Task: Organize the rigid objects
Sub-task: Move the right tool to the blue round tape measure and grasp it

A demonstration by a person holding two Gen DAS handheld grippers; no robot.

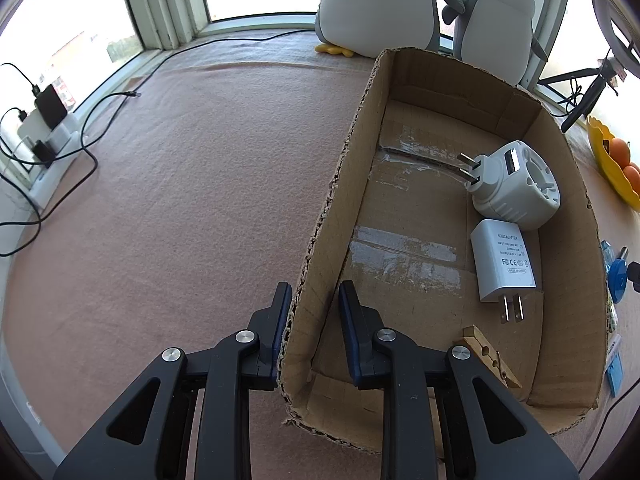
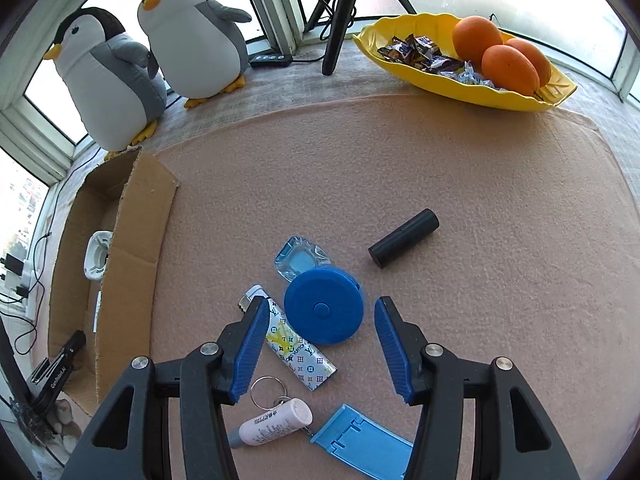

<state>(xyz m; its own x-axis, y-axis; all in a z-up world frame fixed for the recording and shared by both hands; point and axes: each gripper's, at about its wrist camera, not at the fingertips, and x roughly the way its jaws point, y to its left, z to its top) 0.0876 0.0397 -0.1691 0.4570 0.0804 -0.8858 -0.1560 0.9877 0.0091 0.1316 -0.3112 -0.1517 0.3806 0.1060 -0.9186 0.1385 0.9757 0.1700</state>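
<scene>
My left gripper (image 1: 314,316) straddles the near left wall of an open cardboard box (image 1: 360,128), one finger outside and one inside, shut on that wall. Inside the box lie a white travel adapter (image 1: 516,184), a white USB charger (image 1: 502,264) and a wooden clothespin (image 1: 492,356). My right gripper (image 2: 322,312) hangs open over a round blue tape measure (image 2: 324,308), gripping nothing. Its left finger stands over a patterned lighter (image 2: 300,356). Around them lie a clear blue-centred glass piece (image 2: 300,260), a black cylinder (image 2: 404,236), a pink tube on a key ring (image 2: 272,424) and a flat blue plastic piece (image 2: 360,440).
The box (image 2: 132,240) stands left of the loose items on pink felt. Two plush penguins (image 2: 160,52) sit at the window. A yellow tray (image 2: 520,96) holds oranges and sweets at the back right, beside a black tripod (image 2: 340,12). Cables and chargers (image 1: 48,128) lie far left.
</scene>
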